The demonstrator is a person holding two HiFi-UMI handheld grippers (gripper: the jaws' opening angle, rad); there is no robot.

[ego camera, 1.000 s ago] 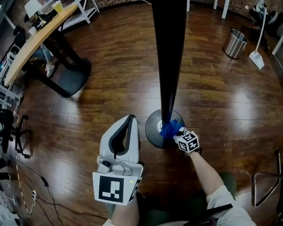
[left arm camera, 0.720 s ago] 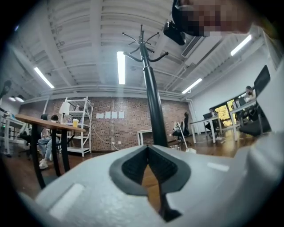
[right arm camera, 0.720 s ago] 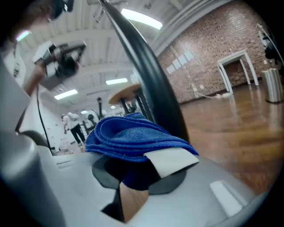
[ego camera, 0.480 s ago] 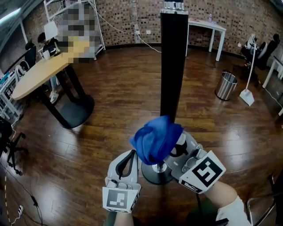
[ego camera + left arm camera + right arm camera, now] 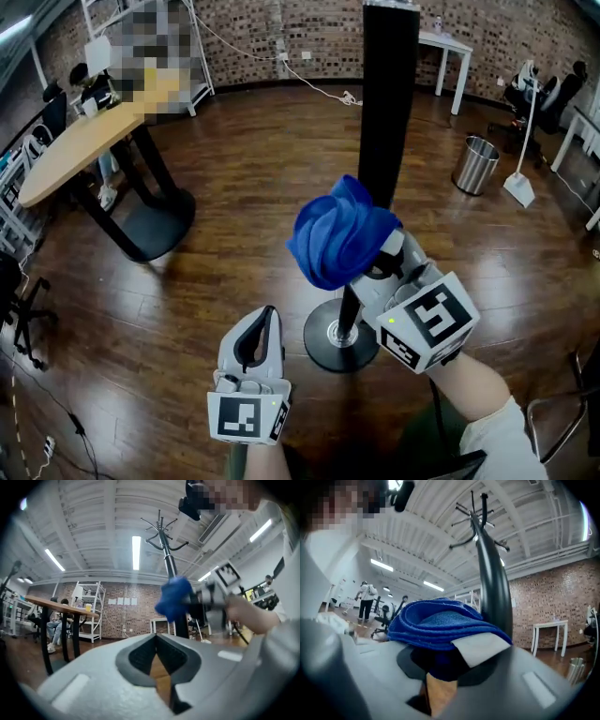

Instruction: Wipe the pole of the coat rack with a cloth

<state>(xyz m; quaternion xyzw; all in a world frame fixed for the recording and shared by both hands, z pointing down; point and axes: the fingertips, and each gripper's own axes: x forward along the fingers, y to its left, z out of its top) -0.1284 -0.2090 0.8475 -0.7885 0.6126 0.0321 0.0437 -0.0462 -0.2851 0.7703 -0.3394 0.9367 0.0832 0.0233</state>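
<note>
Right, right gripper (image 5: 377, 264) is clamped on a bunched blue cloth (image 5: 339, 236), with the wad sticking out past the jaws. Cloth is held against the left side of the black coat rack pole (image 5: 389, 103), well above the round base (image 5: 330, 345); actual contact is hard to confirm. From the right gripper view, the cloth (image 5: 440, 620) fills the jaws with the pole (image 5: 494, 588) just behind it. Left gripper (image 5: 263, 323) is low and left of the base, apart from the pole, jaws closed tip to tip on nothing. Wood floor (image 5: 234, 187); metal bin (image 5: 477, 164) far right.
</note>
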